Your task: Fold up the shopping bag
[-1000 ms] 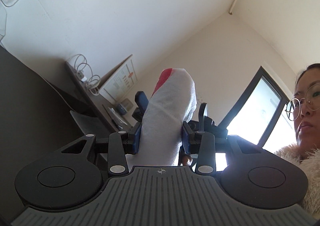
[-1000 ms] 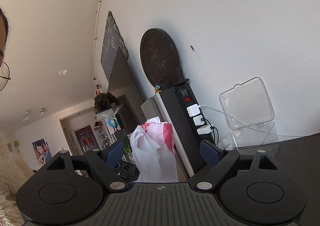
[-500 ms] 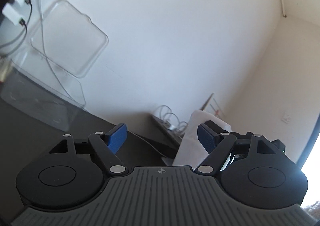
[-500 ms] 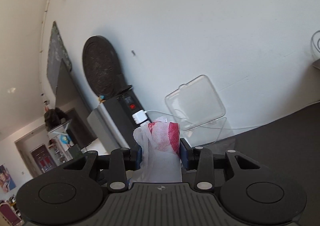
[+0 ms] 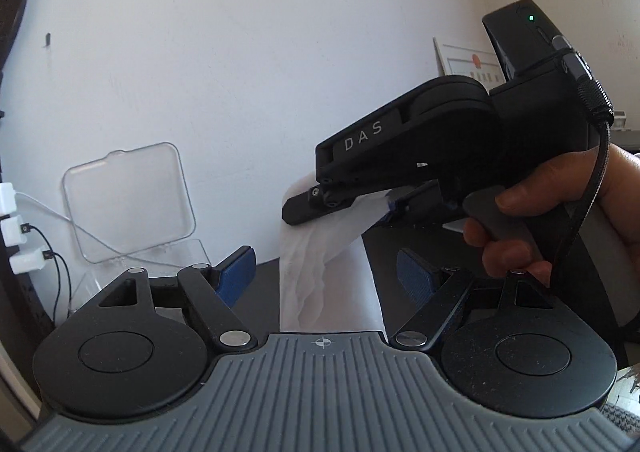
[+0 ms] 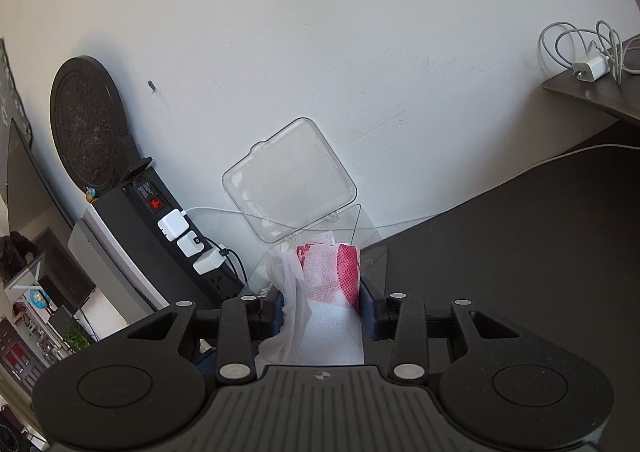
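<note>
Now right gripper (image 6: 322, 308) fingers clamped on folded shopping bag (image 6: 332, 280), left gripper (image 5: 326, 272) fingers apart, touching nothing

1. The left gripper (image 5: 326, 272), a black two-finger claw, has blue ribbed pads, silver pivot screws and a grey ridged housing behind them.
2. The right gripper (image 5: 340, 208), black plastic too, bears white "DAS" lettering, a green light and a braided black cable at its rear.
3. A fluffy pale sleeve edge (image 5: 624, 412) shows.
</note>
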### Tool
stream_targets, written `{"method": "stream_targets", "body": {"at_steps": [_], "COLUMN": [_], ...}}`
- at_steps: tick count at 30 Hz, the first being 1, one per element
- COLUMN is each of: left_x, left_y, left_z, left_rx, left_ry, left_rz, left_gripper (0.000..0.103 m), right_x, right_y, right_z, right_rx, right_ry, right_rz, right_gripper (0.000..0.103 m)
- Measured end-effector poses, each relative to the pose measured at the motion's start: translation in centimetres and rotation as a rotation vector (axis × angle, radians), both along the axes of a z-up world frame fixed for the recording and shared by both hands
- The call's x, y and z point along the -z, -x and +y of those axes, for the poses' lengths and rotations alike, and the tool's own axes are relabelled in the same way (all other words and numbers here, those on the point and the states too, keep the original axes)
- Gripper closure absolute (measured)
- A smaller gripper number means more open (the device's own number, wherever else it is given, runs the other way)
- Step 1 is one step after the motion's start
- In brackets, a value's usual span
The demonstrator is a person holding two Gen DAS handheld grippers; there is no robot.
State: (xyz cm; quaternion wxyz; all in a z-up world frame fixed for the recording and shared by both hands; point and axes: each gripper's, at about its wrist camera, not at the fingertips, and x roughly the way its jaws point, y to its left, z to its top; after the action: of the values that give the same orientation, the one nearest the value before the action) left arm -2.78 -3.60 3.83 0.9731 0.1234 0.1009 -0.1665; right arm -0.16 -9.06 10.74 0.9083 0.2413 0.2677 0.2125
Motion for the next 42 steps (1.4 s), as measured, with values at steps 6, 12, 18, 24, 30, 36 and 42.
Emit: {"method": "stream_targets", "body": {"at_steps": [6,12,18,24,30,36,42], "left_x": [0.4,0.6,1.4,2.1,2.6,2.4,2.3], "left_y": [-1.3,-1.9,-2.8,-2.3,-2.8,-3.6,-3.8], "left_z": [-0.1,-0.5,-0.9,-1.8,-2.1,-1.2,-0.2], "left_rx": [-0.029,-0.081,-0.110,-0.115,-0.108,-0.063,-0.056], "left_ry": [0.021,0.023,0.042,-0.006,-0.064,-0.047,0.025], "left_rz": [0.059,0.085,0.151,0.145,0.155,0.226,0.280], "left_gripper": [0.023,0.024,0.029,0.049,0.059,0.065,0.065], "right_x": [0.5,0.8,1.7,1.8,1.8,2.3,2.1], "right_y": [0.2,1.2,1.2,1.1,1.0,0.6,0.4], "right_z": [-0.3,0.3,0.1,-0.3,-0.3,-0.8,-0.9], "right_rx": [-0.005,0.027,0.056,0.080,0.092,0.084,0.043], "right_ry": [0.009,0.033,0.010,-0.012,-0.020,-0.042,-0.028], "right_rz": [0.036,0.054,0.108,0.137,0.176,0.239,0.236], "right_gripper": [0.065,0.065,0.065,0.065,0.065,0.061,0.054]}}
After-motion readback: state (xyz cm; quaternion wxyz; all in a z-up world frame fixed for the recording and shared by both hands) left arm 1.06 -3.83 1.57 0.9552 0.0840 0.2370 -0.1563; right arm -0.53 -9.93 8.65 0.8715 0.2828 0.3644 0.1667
